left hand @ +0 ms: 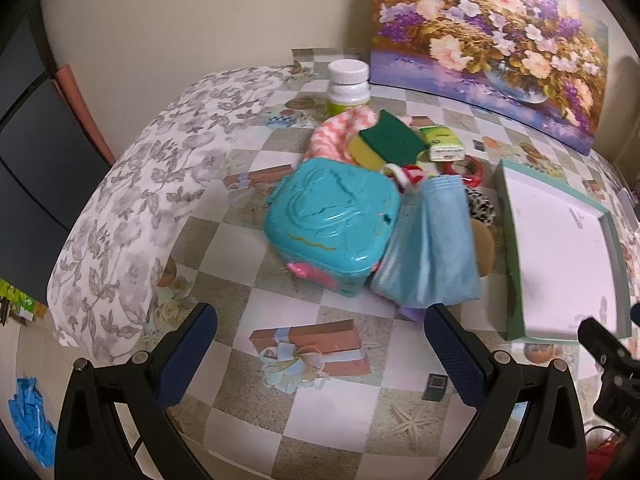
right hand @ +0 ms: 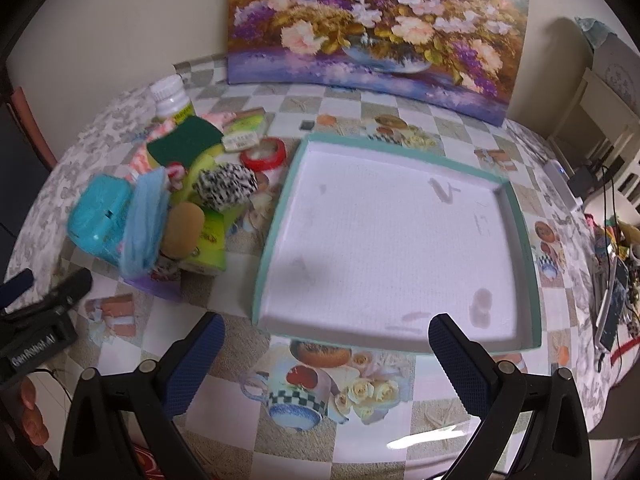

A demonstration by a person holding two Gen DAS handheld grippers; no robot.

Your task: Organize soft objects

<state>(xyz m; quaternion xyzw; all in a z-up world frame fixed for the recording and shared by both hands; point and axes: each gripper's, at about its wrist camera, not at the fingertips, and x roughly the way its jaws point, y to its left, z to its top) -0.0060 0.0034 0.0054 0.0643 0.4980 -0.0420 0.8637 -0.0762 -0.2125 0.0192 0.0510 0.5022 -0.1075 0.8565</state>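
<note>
A heap of things lies on the table beside a shallow teal-rimmed tray with a bare white floor. The heap holds a folded light-blue cloth, a green-and-yellow sponge, a pink-and-white cloth, a black-and-white fuzzy item and a brown round pad. A turquoise plastic case lies against the blue cloth. My left gripper hangs open just short of the heap. My right gripper is open in front of the tray's near rim. Both hold nothing.
A white pill bottle, a small green box and a red tape roll sit behind the heap. A flower painting leans on the wall. A grey floral cloth covers the table's left side. Clutter and cables lie far right.
</note>
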